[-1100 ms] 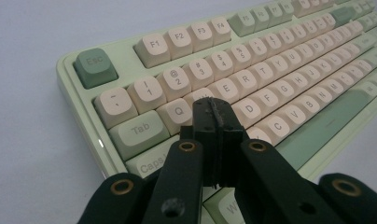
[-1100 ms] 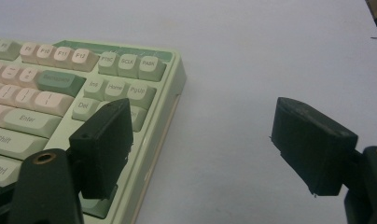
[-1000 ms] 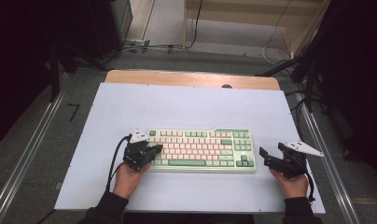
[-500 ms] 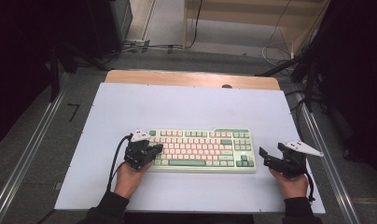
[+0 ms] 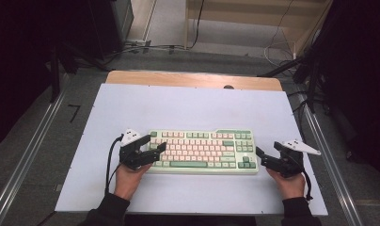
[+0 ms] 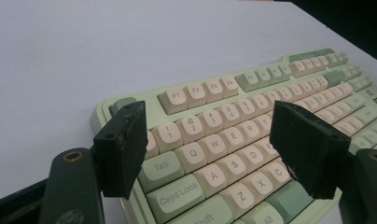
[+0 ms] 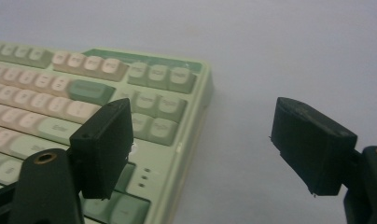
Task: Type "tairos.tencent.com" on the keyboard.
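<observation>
between the left fingers (image 6: 121,151), the keyboard's (image 6: 233,140) corner

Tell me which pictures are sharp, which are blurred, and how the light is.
High view: even light on the table, dark surroundings. Left gripper view: keyboard letters near the left tongs sharp, far keys soft. Right gripper view: dim, keys blurred, right tongs clearer.
</observation>
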The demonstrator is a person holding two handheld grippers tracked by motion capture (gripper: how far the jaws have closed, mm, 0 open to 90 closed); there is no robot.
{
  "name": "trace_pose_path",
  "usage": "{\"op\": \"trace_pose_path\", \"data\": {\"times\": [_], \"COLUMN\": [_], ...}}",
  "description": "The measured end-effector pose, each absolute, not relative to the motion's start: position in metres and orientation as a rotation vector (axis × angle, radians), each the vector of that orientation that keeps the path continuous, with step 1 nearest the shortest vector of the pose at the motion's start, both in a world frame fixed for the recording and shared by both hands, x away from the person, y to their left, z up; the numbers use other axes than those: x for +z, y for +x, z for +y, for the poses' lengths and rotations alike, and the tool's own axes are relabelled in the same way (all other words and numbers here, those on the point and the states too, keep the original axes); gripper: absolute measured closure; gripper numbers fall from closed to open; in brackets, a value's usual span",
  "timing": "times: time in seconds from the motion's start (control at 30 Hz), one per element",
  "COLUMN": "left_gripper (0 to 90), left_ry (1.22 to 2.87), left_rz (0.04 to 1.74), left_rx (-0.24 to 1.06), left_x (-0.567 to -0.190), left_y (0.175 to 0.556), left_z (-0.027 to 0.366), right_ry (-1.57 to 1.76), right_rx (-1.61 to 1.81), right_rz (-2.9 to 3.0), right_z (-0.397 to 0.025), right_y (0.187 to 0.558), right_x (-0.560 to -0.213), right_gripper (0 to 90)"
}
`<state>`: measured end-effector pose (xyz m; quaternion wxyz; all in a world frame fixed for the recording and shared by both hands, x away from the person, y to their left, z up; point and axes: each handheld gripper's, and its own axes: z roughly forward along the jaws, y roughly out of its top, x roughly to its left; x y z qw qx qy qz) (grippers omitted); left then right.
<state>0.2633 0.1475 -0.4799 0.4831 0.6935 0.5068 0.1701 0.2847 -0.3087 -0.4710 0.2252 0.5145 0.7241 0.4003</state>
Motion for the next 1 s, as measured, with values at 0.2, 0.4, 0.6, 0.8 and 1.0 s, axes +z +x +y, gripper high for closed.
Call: {"op": "trace_pose_path", "data": {"times": [0.2,0.4,0.6,0.8,1.0], "left_gripper": [23.1,18.0,17.6,17.7,18.0], "left_ry": [1.701,1.698,1.691,1.697,1.7], "left_rz": [1.224,1.236,1.248,1.25,1.256], "left_rx": [0.4,0.408,0.41,0.416,0.417], "left_x": [-0.481,-0.481,-0.481,-0.481,-0.481], "left_y": [0.263,0.263,0.263,0.263,0.263], "left_z": [0.143,0.143,0.145,0.144,0.144], "right_ry": [1.344,1.259,1.182,1.162,1.197], "right_rx": [1.15,1.209,1.233,1.248,1.232], "right_rz": [2.063,2.132,2.208,2.25,2.306], "right_z": [-0.281,-0.242,-0.204,-0.181,-0.164], "right_y": [0.29,0.297,0.303,0.308,0.312], "right_x": [-0.466,-0.459,-0.458,-0.461,-0.464], "right_gripper": [21.8,25.1,26.3,33.6,55.5]}}
